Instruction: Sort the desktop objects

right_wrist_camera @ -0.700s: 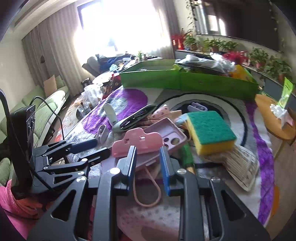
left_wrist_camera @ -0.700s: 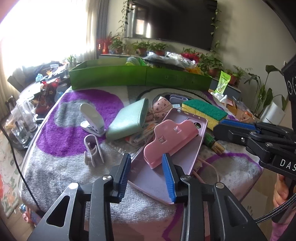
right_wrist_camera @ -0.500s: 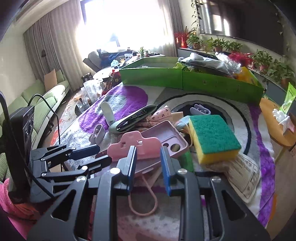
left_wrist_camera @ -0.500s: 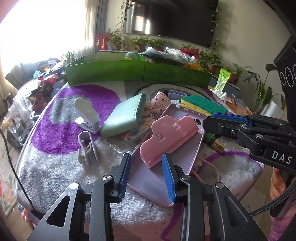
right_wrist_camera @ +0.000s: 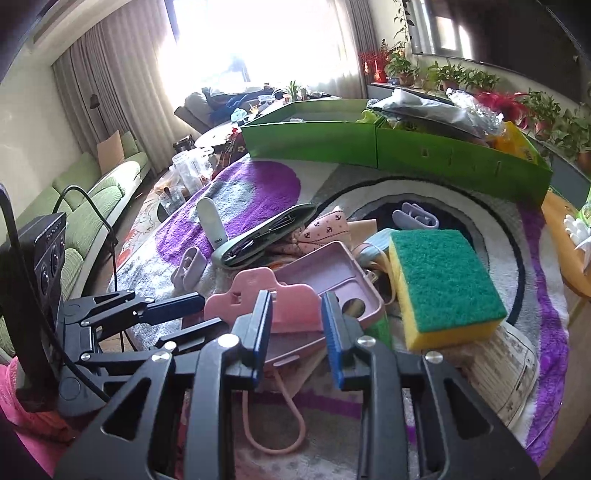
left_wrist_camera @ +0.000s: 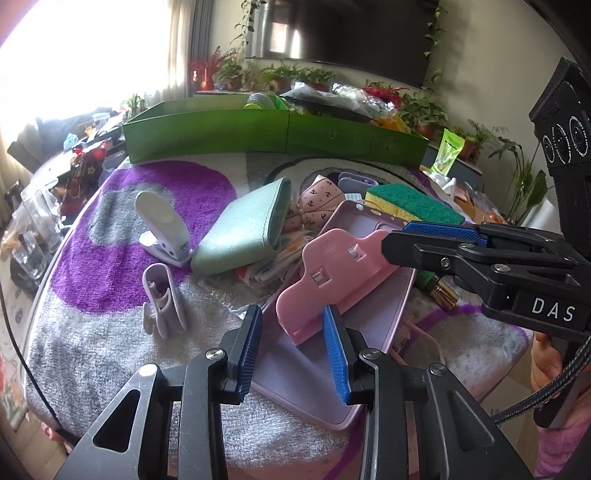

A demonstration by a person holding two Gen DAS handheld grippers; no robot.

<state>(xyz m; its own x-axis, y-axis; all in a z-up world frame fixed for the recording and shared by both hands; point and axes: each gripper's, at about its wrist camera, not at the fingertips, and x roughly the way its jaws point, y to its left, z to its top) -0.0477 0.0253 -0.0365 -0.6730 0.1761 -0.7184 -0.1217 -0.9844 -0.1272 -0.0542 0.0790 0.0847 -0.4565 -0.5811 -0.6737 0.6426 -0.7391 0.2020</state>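
Pink cloud-shaped clip [left_wrist_camera: 328, 280] lies on a lilac phone case [left_wrist_camera: 332, 354], just ahead of both tongs. Left gripper [left_wrist_camera: 293, 349]: jaws partly apart w/ the clip's near end between the blue pads; can't tell if they touch it, nothing clamped. Right gripper [right_wrist_camera: 297, 334]: jaws also partly apart, clip's far end between them, no clear grip; in the left view its tips sit at the clip's right end. Around it: lilac small clip [left_wrist_camera: 162, 295], white hole punch [left_wrist_camera: 162, 229], mint pouch [left_wrist_camera: 243, 232], anchor-print fabric [left_wrist_camera: 317, 201], green/yellow sponge [right_wrist_camera: 443, 284]. All on a purple, grey & white rug [left_wrist_camera: 110, 251]. Behind: long green box [left_wrist_camera: 273, 134], potted plants [left_wrist_camera: 295, 75], TV [left_wrist_camera: 354, 33], bright window [left_wrist_camera: 85, 51], green sofa [right_wrist_camera: 85, 206].
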